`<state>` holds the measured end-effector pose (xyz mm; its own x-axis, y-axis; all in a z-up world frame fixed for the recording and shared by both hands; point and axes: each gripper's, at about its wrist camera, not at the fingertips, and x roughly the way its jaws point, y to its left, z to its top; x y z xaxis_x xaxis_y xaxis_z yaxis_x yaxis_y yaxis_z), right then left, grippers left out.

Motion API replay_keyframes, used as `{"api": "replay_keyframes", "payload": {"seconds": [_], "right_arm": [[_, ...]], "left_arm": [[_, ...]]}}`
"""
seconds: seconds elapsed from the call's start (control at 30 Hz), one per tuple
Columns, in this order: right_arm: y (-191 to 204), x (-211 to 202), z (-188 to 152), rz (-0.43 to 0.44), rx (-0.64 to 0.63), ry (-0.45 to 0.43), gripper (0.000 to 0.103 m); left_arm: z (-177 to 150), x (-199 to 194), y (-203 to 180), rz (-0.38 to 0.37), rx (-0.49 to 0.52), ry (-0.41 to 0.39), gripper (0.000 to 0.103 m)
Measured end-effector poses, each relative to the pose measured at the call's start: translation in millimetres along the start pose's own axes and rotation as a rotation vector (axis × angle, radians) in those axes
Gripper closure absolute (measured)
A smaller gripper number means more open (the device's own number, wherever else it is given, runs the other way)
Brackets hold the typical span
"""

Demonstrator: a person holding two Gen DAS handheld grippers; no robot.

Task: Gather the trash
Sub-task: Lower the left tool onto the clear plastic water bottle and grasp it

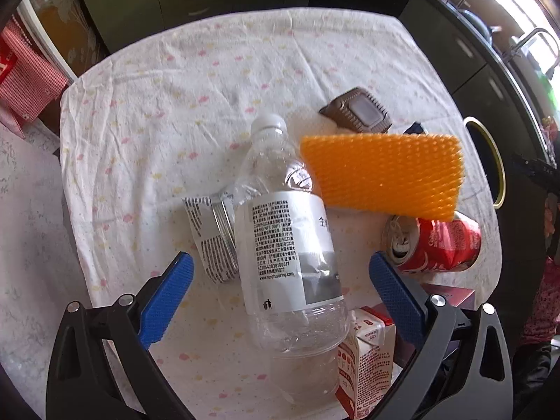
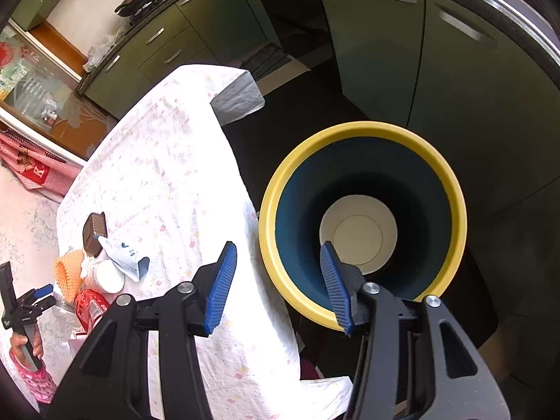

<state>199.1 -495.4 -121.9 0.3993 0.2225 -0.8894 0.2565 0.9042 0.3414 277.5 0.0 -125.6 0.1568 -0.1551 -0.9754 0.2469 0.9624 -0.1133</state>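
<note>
In the left wrist view a clear plastic bottle (image 1: 287, 245) lies on the table between the open fingers of my left gripper (image 1: 280, 294), not gripped. Beside it lie an orange foam net (image 1: 385, 175), a crushed red can (image 1: 437, 245), a small milk carton (image 1: 364, 360), a crumpled wrapper (image 1: 210, 234) and a brown tray (image 1: 357, 110). My right gripper (image 2: 280, 280) is open and empty, held above the rim of the yellow-rimmed blue bin (image 2: 451, 189), which stands on the floor beside the table. The bin holds nothing visible.
The table carries a white flowered cloth (image 2: 168, 182). In the right wrist view a white and blue tube (image 2: 122, 255) and a white lid (image 2: 105, 276) lie by the brown tray. Dark kitchen cabinets (image 2: 385, 52) stand behind the bin. A pink box (image 1: 451, 295) lies by the carton.
</note>
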Motion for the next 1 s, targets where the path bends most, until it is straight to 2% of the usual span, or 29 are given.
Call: {"api": "replay_keyframes", "payload": {"seconds": [0.1, 0.23, 0.37, 0.43, 0.5, 0.67, 0.73, 0.87, 1.0], "right_arm": [[1.4, 3.4, -5.8, 0.012, -0.012, 0.014, 0.055], [-0.9, 8.6, -8.0, 0.021, -0.014, 0.026, 0.055], [3.3, 11.5, -11.9, 0.017, -0.024, 0.029, 0.054], [26.3, 10.0, -15.1, 0.048, -0.092, 0.020, 0.054], [60.8, 8.4, -18.2, 0.121, -0.170, 0.034, 0.054], [172.6, 5.4, -29.3, 0.377, -0.392, 0.088, 0.054], [211.7, 11.4, -33.2, 0.450, -0.456, 0.126, 0.054], [254.8, 40.5, -31.3, 0.443, -0.489, 0.193, 0.054], [249.1, 40.7, -26.9, 0.444, -0.463, 0.188, 0.054]], "left_arm": [[7.1, 13.8, -2.3, 0.015, -0.004, 0.085, 0.004], [12.3, 23.6, -3.6, 0.036, -0.015, 0.159, 0.004], [10.3, 17.8, -12.2, 0.061, 0.000, 0.172, 0.005], [11.4, 13.7, -15.6, 0.061, -0.003, 0.166, 0.005], [11.7, 10.5, -18.5, 0.062, -0.001, 0.158, 0.005], [10.9, 1.9, -23.4, 0.055, 0.004, 0.148, 0.005], [10.9, -4.0, -24.8, 0.053, 0.009, 0.125, 0.005], [4.2, -18.9, -18.5, 0.066, 0.026, 0.071, 0.005], [4.1, -19.8, -22.1, 0.051, 0.058, 0.071, 0.005]]}}
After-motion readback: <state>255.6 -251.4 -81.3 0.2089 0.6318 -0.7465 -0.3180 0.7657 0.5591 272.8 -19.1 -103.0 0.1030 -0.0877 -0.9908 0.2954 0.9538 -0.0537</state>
